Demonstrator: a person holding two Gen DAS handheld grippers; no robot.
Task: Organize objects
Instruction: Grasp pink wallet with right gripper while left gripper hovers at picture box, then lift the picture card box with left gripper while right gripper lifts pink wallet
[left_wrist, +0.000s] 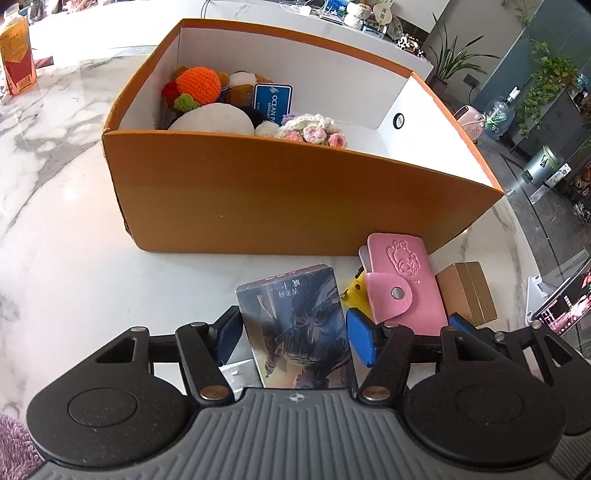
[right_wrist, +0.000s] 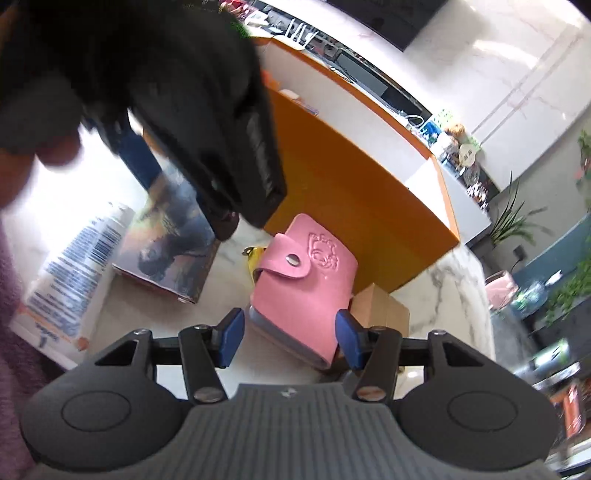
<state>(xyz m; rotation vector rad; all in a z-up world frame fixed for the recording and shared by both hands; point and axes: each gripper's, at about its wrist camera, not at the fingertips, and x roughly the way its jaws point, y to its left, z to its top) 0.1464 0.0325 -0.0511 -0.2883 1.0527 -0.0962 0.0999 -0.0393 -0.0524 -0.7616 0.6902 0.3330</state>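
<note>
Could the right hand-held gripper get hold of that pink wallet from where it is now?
Probably yes. The right hand-held gripper is open, its fingers either side of the pink wallet, with nothing between them. The left hand-held gripper is beside it, around the illustrated box.

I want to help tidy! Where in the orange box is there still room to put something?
The right half of the orange box shows bare white floor, between the crochet flowers and the end wall with the round hole. The left end is crowded with an orange knitted ball and other soft toys.
</note>
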